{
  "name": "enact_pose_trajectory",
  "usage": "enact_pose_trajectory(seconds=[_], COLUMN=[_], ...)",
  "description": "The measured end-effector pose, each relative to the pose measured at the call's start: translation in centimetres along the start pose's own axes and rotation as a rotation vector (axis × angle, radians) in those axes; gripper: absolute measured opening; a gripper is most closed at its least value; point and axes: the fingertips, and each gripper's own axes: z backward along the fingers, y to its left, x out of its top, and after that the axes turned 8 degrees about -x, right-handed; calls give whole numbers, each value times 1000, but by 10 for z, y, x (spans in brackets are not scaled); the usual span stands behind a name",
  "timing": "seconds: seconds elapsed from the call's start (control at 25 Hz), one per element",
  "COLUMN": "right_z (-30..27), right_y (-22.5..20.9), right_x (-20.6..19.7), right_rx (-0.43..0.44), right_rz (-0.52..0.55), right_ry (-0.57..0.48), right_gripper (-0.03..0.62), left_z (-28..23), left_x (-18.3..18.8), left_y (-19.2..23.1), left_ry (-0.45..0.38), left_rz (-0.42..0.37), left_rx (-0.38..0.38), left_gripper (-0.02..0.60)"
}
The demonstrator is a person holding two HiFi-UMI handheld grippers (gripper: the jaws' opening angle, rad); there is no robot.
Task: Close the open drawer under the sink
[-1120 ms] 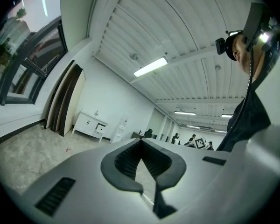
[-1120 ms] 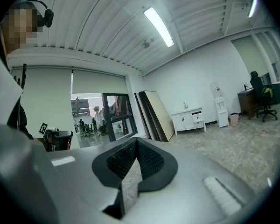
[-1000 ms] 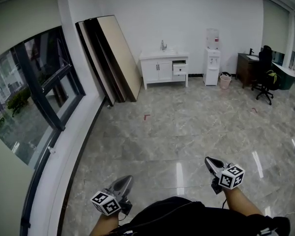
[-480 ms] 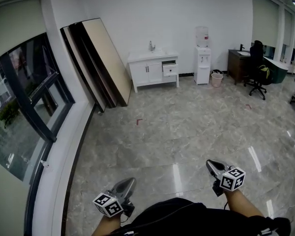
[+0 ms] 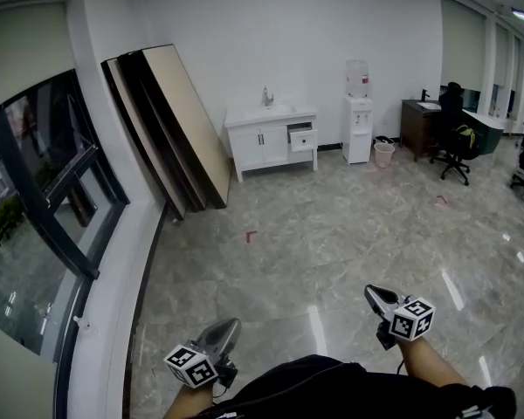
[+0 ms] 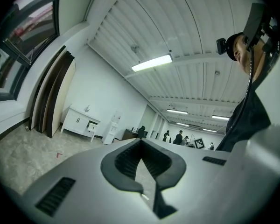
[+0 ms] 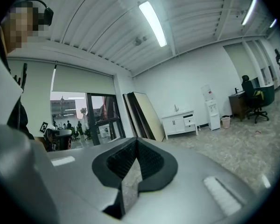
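Left gripper point(image 5: 228, 326) and right gripper point(image 5: 372, 291) both pressed together, empty. Open drawer point(image 5: 303, 138) far off across the floor point(image 5: 332, 234), sticking out of the sink cabinet point(image 5: 260, 143). Likely stiff, light and easy-sliding. Push the flat front, no grip needed.

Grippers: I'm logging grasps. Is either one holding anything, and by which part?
Nothing is held. The left gripper and right gripper have jaws together, empty; the open drawer stands far across the floor.

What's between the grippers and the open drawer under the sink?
Nothing visible. Bare floor runs from the left gripper and right gripper to the drawer; leaning boards and water dispenser stand off to the sides.
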Motion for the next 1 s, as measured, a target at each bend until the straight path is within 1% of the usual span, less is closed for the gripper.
enact_pose_trajectory(seconds=[0.16,0.28,0.36,0.48,0.6,0.76,1.0], right_z=[-44,-74,-89,-106,-124,-146,-184], right_y=[23,39,46,45,35,10,-56], right_x=[-3,-7,-9,-11,-10,-4,26], right_rx=[-7,5,15,13,19,47,97], right_rz=[-15,-10,-2,0,-6,-11,-11], right_ry=[-2,10,26,41,43,48,53], right_gripper=[2,2,2,2,2,0,2], left_z=[25,42,49,50,41,12,-54], left_x=[13,21,24,23,19,21,34], left_y=[49,81,97,113,127,134,141], left_ry=[-8,-13,-21,-17,-11,-15,-39], left_rz=[13,23,35,47,51,47,26], left_rx=[8,31,48,65,69,85,141], left_gripper=[0,0,0,0,0,0,0])
